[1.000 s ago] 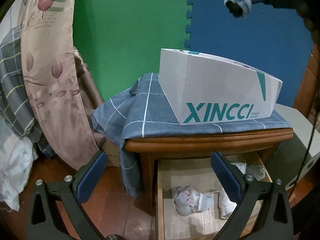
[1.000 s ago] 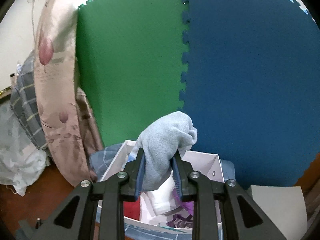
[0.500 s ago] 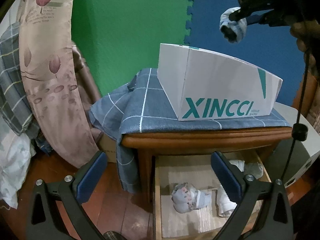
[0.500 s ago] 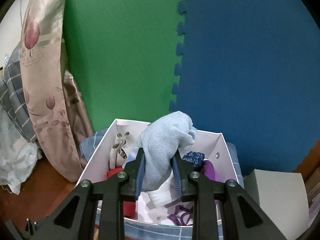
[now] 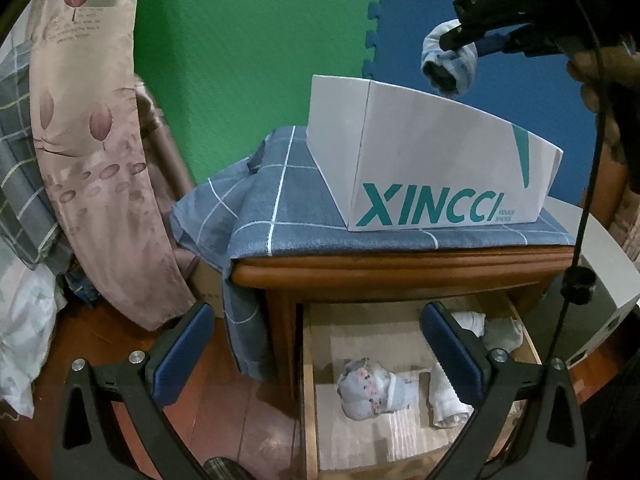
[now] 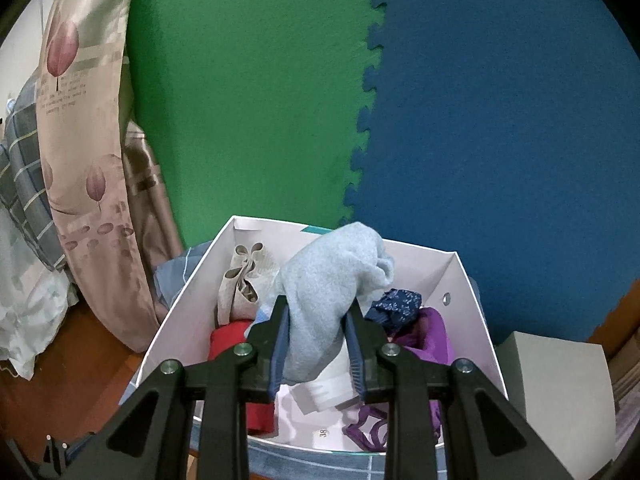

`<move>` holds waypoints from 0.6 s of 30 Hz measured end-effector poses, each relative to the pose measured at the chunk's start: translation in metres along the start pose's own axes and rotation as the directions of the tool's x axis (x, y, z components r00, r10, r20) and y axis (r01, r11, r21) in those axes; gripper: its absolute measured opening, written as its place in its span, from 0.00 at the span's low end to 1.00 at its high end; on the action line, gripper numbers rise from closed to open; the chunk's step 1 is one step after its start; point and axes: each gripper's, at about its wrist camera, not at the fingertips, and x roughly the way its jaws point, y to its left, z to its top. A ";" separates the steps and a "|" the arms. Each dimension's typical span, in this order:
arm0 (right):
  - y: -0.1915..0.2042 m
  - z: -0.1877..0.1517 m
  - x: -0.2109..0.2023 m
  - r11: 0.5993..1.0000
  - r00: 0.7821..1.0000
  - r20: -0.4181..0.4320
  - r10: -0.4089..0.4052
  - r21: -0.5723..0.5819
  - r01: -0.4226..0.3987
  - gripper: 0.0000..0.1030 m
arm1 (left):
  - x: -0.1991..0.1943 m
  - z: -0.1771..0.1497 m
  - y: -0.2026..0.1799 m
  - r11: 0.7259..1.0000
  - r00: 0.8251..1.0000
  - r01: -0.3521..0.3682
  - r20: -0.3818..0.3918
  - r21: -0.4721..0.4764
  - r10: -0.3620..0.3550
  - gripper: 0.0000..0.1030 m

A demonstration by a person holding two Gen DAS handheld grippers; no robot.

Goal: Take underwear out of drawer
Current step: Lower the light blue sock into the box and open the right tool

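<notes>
A rolled pale-blue underwear piece is clamped between the pads of the right hand-held gripper, directly above the open white shoebox. Below and beyond it, red, beige, navy and purple garments are seen in the box. The left hand-held gripper is held wide open and empty above the open drawer, where a floral bundle lies just ahead.
</notes>
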 end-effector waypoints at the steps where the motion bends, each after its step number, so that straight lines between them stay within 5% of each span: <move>1: 0.001 -0.001 0.001 1.000 1.000 -0.002 -0.001 -0.004 0.001 0.26 | 0.000 0.000 0.000 1.000 1.000 0.001 0.000 -0.001 -0.001 0.99; 18: 0.010 -0.015 0.022 0.999 0.998 -0.054 0.038 -0.017 -0.039 0.26 | 0.005 -0.001 -0.001 1.000 1.000 0.015 -0.023 -0.013 -0.015 0.99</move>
